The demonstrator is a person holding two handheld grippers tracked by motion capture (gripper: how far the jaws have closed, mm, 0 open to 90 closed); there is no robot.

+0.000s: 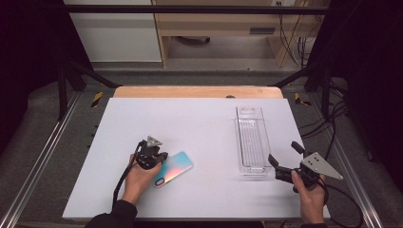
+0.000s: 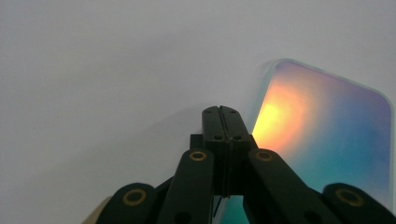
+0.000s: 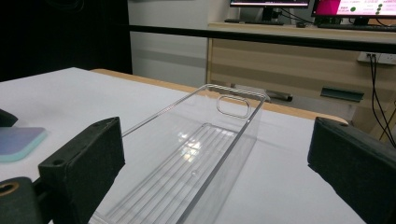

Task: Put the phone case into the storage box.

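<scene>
Iridescent phone case [image 1: 174, 168] lies flat on the white tabletop [image 1: 190, 123], near the front-left. Left claw [image 1: 153, 158] is pressed shut with nothing gripped, tips at the case's edge — likely to nudge it. Clear bin [image 1: 252, 140] sits well apart on the right; right claw [image 1: 281, 165] spread wide, empty — probably to steady the bin.

the left gripper [image 1: 153, 154] covers the near end of the phone case [image 1: 177, 167] in the high view — whether it touches is unclear. the clear bin [image 3: 196, 158] is cut off by the right gripper view's bottom edge.
</scene>
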